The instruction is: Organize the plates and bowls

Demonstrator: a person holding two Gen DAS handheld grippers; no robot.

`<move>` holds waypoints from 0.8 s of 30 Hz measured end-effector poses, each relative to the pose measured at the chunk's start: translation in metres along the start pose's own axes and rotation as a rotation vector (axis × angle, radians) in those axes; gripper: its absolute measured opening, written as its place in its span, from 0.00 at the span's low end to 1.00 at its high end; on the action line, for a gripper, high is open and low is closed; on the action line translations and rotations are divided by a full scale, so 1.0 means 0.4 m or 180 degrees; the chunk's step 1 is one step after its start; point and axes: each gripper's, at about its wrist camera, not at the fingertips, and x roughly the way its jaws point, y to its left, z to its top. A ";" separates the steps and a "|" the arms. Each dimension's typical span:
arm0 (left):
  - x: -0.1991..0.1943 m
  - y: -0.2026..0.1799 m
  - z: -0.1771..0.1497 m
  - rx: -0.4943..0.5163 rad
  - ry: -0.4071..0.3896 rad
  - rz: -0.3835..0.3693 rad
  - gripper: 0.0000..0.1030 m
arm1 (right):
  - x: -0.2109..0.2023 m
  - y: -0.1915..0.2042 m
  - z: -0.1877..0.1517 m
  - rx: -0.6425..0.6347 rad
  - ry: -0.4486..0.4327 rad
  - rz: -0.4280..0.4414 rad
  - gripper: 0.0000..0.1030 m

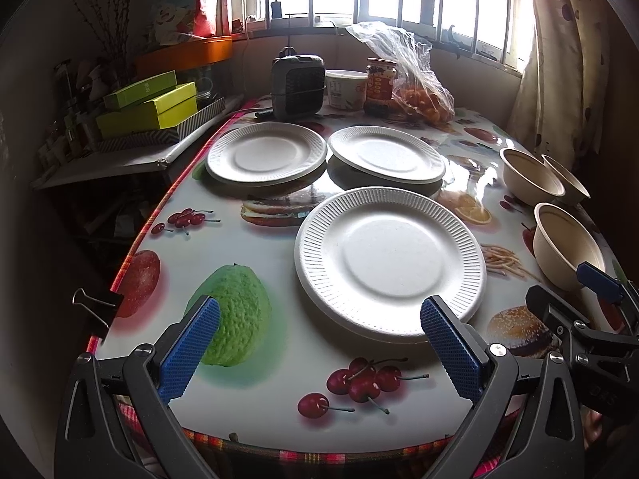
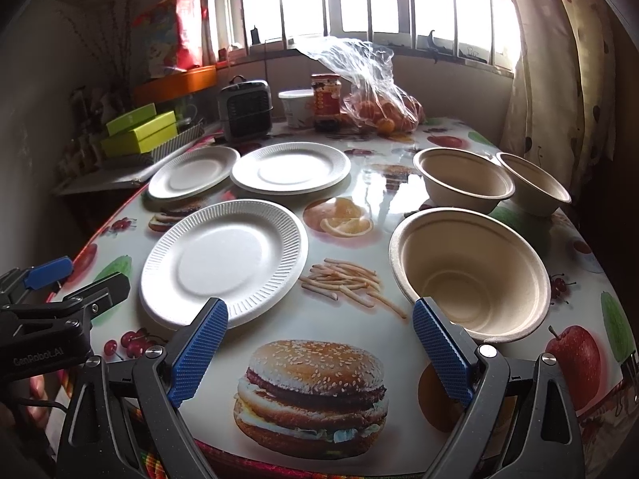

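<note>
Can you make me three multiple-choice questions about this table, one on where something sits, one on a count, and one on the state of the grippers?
1. Where do the bowls sit relative to the plates?
A. To the right of them
B. Stacked on them
C. To the left of them

2. How many white plates are on the table?
A. Two
B. Three
C. Five

3. What state are both grippers in?
A. Shut on a plate
B. Shut on a bowl
C. Open, holding nothing

Answers:
1 A: the near bowl and the two far bowls lie right of the near plate.
2 B: the near plate plus two far plates rest on the table.
3 C: the left gripper and right gripper show spread fingers with only tablecloth between them.
</note>
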 end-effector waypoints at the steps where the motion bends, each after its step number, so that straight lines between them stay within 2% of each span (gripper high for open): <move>1: 0.000 0.000 0.001 0.0000 0.0000 0.0000 0.98 | 0.000 0.001 0.000 -0.0001 -0.0001 0.0000 0.92; 10: -0.001 0.010 0.008 -0.0043 -0.0014 0.0007 0.98 | -0.003 0.010 0.019 -0.0084 -0.0036 0.0070 0.92; 13: 0.000 0.031 0.023 -0.0101 -0.0023 0.0018 0.98 | -0.002 0.024 0.052 -0.0167 -0.0074 0.0224 0.92; 24: 0.007 0.138 0.132 -0.0326 -0.0106 0.0094 0.98 | 0.032 0.064 0.202 -0.0382 -0.0200 0.0414 0.92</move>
